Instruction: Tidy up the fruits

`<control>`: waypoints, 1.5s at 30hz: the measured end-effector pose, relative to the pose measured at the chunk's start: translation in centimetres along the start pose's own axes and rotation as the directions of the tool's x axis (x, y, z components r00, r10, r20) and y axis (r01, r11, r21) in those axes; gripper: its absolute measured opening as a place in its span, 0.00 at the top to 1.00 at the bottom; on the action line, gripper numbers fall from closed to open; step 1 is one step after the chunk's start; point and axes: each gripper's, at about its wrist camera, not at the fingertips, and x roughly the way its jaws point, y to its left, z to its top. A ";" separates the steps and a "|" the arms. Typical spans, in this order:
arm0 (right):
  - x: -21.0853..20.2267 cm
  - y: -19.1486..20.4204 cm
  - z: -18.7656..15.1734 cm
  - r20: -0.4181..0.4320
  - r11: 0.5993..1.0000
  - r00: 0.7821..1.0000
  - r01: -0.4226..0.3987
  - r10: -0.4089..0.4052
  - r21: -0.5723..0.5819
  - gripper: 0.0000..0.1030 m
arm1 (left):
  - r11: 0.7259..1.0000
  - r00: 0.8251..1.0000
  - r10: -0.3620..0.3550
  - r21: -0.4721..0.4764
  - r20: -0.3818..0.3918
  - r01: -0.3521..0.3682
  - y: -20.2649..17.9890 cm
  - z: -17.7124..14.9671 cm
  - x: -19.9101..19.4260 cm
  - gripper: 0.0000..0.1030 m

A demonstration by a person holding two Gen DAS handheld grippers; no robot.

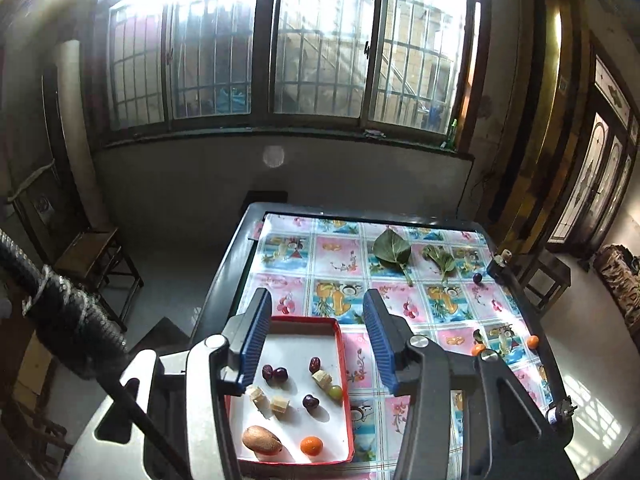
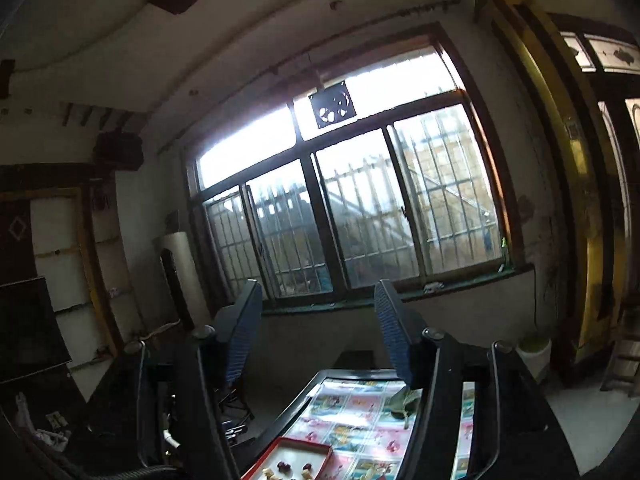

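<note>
A red-rimmed white tray (image 1: 338, 344) lies near the table's front left. It holds several fruits: dark red dates (image 1: 274, 373), a green grape (image 1: 335, 392), pale cut chunks (image 1: 279, 404), a brown kiwi (image 1: 261, 438) and a small orange (image 1: 311, 445). My left gripper (image 1: 318, 304) hovers above the tray, open and empty. Loose on the cloth are a dark plum (image 1: 477, 278) and two small oranges (image 1: 477, 349), (image 1: 532, 341) at the right. My right gripper (image 2: 318, 292) is open and empty, held high and pointing at the window; the tray (image 2: 320, 449) shows low in its view.
The table (image 1: 224, 280) carries a fruit-patterned cloth. Two green leaves (image 1: 391, 252), (image 1: 440, 260) lie at its far side. A wooden chair (image 1: 96, 256) stands left of the table, a stool (image 1: 546, 276) to the right. A barred window fills the far wall.
</note>
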 end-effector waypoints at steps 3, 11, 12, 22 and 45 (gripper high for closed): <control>-0.4 1.1 5.2 0.075 0.987 0.989 0.130 -0.124 -0.091 0.27 | 0.996 0.998 0.006 0.088 0.068 -0.012 -1.9 2.0 -2.0 0.23; 4.6 -5.8 -10.1 -0.256 0.999 0.966 0.021 -0.030 -0.038 0.18 | 0.989 0.999 -0.033 0.146 0.035 0.028 -9.0 -4.6 2.9 0.22; 5.3 -6.7 -13.8 -0.305 0.999 0.952 0.017 -0.026 -0.032 0.18 | 0.988 0.999 -0.051 0.149 0.016 0.048 -9.9 -6.2 3.9 0.22; 10.8 -21.2 -43.8 -0.708 0.910 0.682 0.388 -0.181 0.142 0.18 | 0.987 0.947 -0.137 0.038 -0.291 0.154 -15.3 -19.6 14.2 0.22; 38.9 -39.9 -50.7 -0.739 0.815 0.479 0.557 -0.474 -0.161 0.39 | 0.959 0.883 -0.207 0.094 -0.421 0.269 -18.1 -25.6 20.1 0.24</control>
